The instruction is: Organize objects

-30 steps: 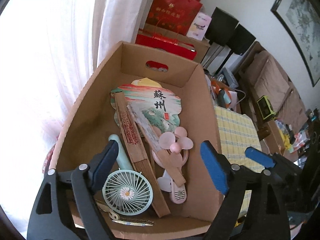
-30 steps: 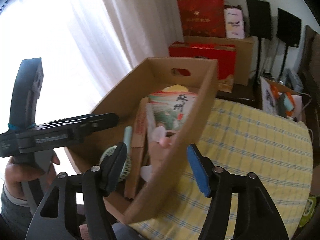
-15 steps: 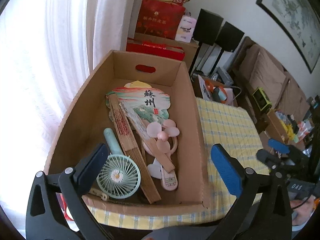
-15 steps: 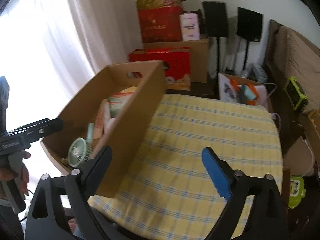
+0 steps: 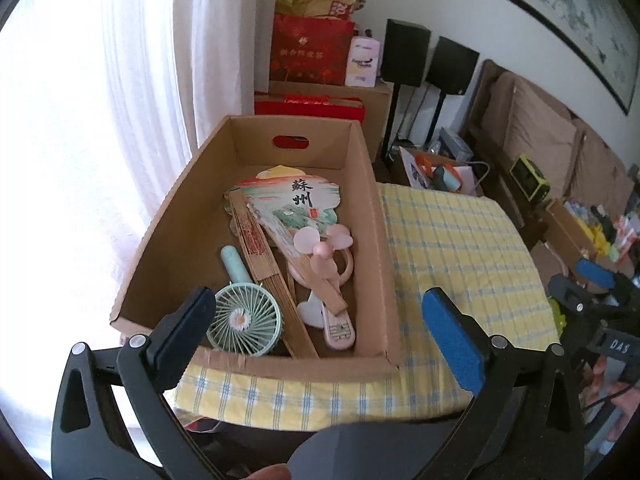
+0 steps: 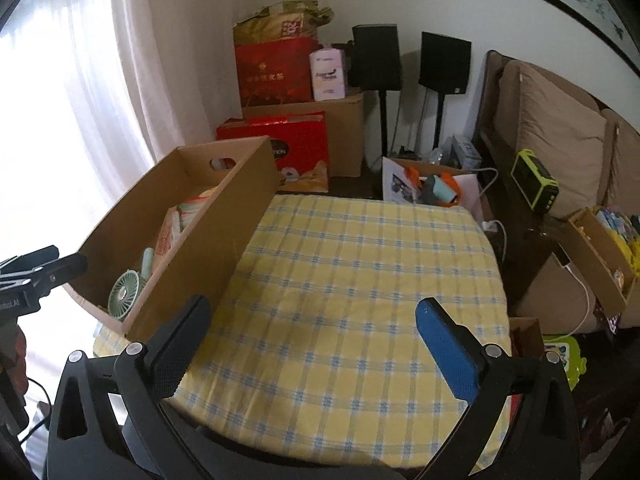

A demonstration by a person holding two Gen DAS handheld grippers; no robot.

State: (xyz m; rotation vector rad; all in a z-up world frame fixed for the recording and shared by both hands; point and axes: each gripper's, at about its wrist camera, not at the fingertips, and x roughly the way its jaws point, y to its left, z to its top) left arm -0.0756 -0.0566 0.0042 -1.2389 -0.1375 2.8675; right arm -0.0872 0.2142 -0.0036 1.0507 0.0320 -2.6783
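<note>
A table under a yellow and blue checked tablecloth (image 6: 360, 280) is filling the middle of a living room. A white curtain (image 5: 120, 120) is glowing with daylight on the left. Behind the table, red gift boxes (image 6: 276, 72) are sitting stacked on brown cartons, next to two black speakers (image 6: 378, 58) on stands. A brown sofa (image 6: 560, 148) is running along the right wall below a framed painting (image 5: 568, 12).

An open cardboard box (image 5: 372, 240) is sitting along the left edge of the table, its long axis running away from the cameras toward the far wall, its handle cutout at the far end. Inside, a mint handheld fan (image 5: 244, 318) is lying at the near end with its handle pointing away. A folded wooden fan (image 5: 264, 264), a pink handheld fan (image 5: 324, 264) and a painted paper fan (image 5: 296, 200) are lying roughly lengthwise beside and beyond it.

The left gripper (image 5: 316, 336) is hovering over the box's near end, and the right gripper (image 6: 310, 346) is hovering over the bare cloth. Both sets of jaws have just been opening, are standing spread wide, and are holding nothing.
</note>
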